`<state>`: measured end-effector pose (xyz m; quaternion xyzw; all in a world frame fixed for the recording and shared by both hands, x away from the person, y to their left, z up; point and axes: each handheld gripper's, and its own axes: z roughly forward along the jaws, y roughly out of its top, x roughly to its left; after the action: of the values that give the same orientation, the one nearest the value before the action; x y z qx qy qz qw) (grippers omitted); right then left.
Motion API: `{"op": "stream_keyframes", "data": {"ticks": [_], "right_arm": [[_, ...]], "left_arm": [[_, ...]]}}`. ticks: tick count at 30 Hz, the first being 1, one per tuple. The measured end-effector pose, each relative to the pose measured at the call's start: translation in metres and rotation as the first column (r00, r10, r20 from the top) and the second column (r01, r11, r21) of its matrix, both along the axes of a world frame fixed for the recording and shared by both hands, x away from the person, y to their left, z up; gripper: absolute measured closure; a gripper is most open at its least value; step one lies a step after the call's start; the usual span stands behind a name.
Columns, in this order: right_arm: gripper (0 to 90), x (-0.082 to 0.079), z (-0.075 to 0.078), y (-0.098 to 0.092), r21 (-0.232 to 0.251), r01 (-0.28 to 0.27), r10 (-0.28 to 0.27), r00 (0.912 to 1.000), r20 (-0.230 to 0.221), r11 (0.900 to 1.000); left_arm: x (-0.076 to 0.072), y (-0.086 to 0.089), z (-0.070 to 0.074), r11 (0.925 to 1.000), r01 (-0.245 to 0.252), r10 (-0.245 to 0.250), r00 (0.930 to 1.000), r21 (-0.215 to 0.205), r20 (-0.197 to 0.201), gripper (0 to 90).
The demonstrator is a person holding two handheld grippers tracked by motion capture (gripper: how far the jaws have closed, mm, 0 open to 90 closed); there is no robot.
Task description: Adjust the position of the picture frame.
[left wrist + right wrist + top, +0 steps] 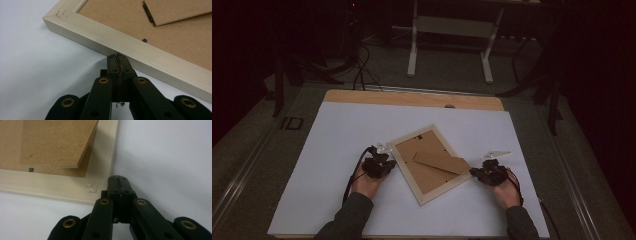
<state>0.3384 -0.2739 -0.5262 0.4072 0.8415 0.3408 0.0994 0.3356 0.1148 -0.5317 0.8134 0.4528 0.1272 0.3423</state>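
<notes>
In the high view, a white rectangular sheet (pixel 337 150) covers most of a light wooden table (pixel 412 98) and fills the middle of the frame. Left of centre, low in the frame, the person's left hand (pixel 364 186) holds the left gripper (pixel 381 161). Its jaws are clenched together with nothing between them. In the left gripper view the closed tips (pixel 117 58) sit at mid-frame, right against the outer edge of one long side of the pale wooden picture frame (pixel 105 37), which runs from upper left to lower right.

At the centre of the high view that picture frame (pixel 409 176) lies face down and turned at a slant, its brown fibreboard backing (pixel 422 175) upward and a brown fold-out stand flap (pixel 439 161) across it.

Right of centre, the right hand (pixel 507 192) holds the right gripper (pixel 476 172), jaws likewise pressed shut on nothing. In the right gripper view its tips (pixel 118 178) stand just beside the frame's stapled corner (pixel 93 188), by the frame's outer edge; whether they touch it I cannot tell.
</notes>
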Motion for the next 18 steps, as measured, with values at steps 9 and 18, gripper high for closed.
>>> {"op": "stream_keyframes", "data": {"ticks": [9,18], "right_arm": [[90.0,-0.009,-0.001,0.002,0.020,-0.031,0.031,0.9995,-0.006,0.999],[90.0,-0.018,-0.001,0.005,0.013,-0.063,0.063,0.9980,-0.003,0.998]], "left_arm": [[0.011,-0.001,0.001,1.0000,0.002,-0.002,1.0000,0.010,-0.003,90.0],[0.018,-0.002,0.001,0.9999,0.006,-0.006,0.9999,0.012,-0.009,90.0]]}}
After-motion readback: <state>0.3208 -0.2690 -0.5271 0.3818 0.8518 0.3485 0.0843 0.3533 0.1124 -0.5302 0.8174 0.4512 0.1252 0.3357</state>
